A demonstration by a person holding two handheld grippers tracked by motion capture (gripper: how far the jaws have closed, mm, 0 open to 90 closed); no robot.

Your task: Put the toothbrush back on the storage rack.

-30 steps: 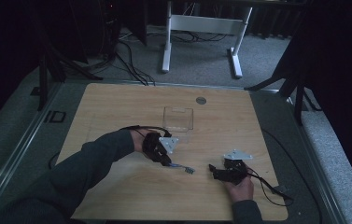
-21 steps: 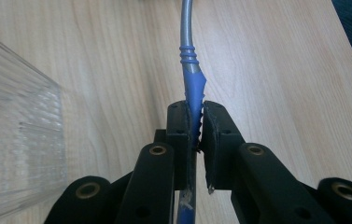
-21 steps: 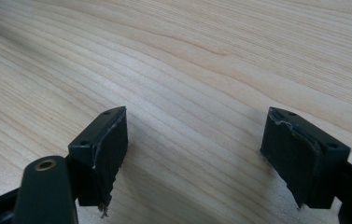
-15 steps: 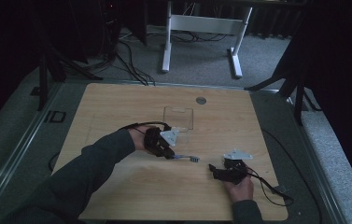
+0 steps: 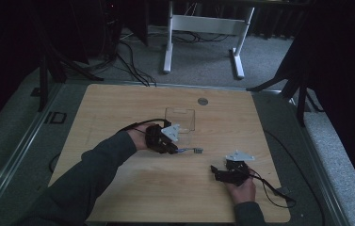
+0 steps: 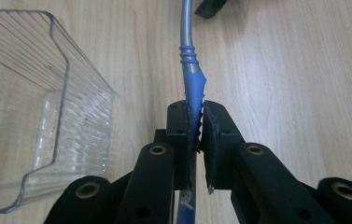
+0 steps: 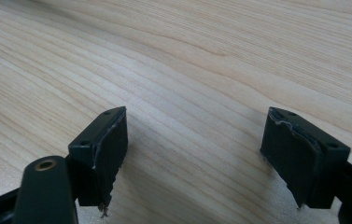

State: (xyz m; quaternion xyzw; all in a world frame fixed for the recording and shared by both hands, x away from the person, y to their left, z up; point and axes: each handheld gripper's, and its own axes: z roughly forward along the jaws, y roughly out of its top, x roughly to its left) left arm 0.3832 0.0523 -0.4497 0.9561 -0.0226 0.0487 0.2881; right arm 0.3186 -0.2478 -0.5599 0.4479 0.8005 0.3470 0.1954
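Note:
My left gripper hovers over the middle of the wooden table, shut on a slim blue and grey toothbrush. In the left gripper view the jaws pinch the blue part of the toothbrush's handle, and its grey end reaches away over the wood. A clear ribbed plastic box stands just beyond that gripper, and it is at the left in the left gripper view. My right gripper rests low near the table's front right, open, with bare wood between its jaws.
A small round grey disc sits in the tabletop at the back. Cables trail from both grippers, one off the right edge. White desk legs stand on the floor behind the table.
My left gripper has carried the toothbrush a little away from the front edge, closer to the clear box. The right gripper has stayed where it was.

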